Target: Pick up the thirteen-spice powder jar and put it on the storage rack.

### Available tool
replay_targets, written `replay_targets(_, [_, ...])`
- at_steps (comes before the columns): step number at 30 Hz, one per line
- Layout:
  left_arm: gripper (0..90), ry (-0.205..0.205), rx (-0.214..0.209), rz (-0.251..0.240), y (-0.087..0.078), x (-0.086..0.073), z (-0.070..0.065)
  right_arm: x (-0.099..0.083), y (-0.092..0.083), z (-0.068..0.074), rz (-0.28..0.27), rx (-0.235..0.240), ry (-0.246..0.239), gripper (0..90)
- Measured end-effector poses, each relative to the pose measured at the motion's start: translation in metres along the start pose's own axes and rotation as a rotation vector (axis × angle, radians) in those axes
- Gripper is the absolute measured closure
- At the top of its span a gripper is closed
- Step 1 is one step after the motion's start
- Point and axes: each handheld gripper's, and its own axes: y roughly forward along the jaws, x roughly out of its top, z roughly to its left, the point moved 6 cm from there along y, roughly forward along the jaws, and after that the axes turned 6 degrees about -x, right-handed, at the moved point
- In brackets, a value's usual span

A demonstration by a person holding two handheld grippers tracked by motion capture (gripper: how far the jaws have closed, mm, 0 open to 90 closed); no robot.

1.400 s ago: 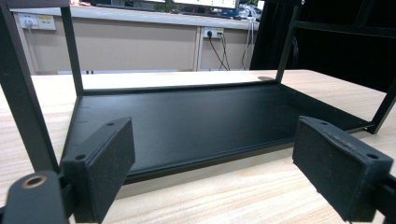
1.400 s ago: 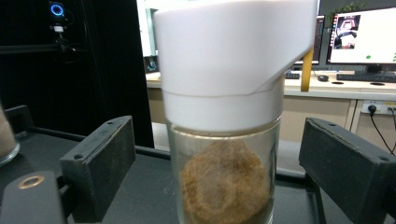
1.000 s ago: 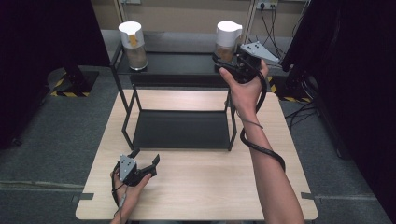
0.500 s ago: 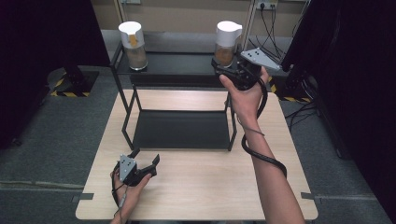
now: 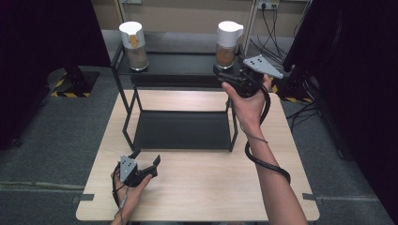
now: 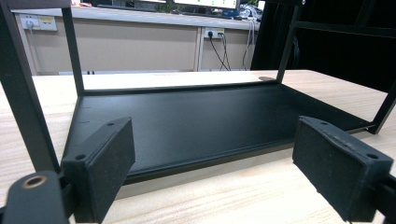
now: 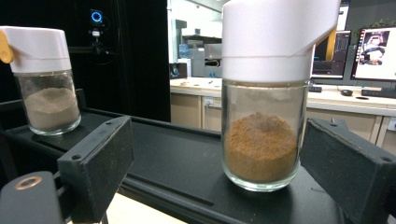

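Right gripper [image 5: 224, 75] is gaping wide at the brown jar [image 7: 266, 116] on the rack's [image 5: 183, 63] top shelf, jaws flanking it, not touching. Left gripper [image 5: 145, 159] is resting wide open and empty on the table [image 5: 206, 187], facing the lower shelf [image 6: 187, 116].

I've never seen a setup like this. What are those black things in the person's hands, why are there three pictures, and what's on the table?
A person holds a hand-operated clamp in each hand; no robot is involved. One picture looks down from above; the other two come from small cameras riding on each clamp, looking out between its black jaws. On the wooden table stands a black two-level metal rack. Its top shelf carries two glass jars with white lids: one of brown powder, one of paler powder. The right gripper is open beside the brown jar, holding nothing. The left gripper rests open near the table's front.
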Motion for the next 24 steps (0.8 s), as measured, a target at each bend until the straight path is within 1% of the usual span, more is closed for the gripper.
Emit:
replay_targets(13, [12.4, 0.000, 0.000, 0.000, 0.000, 0.000, 0.000, -0.009, -0.006, 0.004, 0.000, 0.021, -0.007, 10.2])
replay_targets(24, [12.4, 0.001, 0.001, -0.002, 0.000, 0.000, 0.000, -0.025, -0.013, 0.005, 0.012, 0.036, -0.010, 10.2])
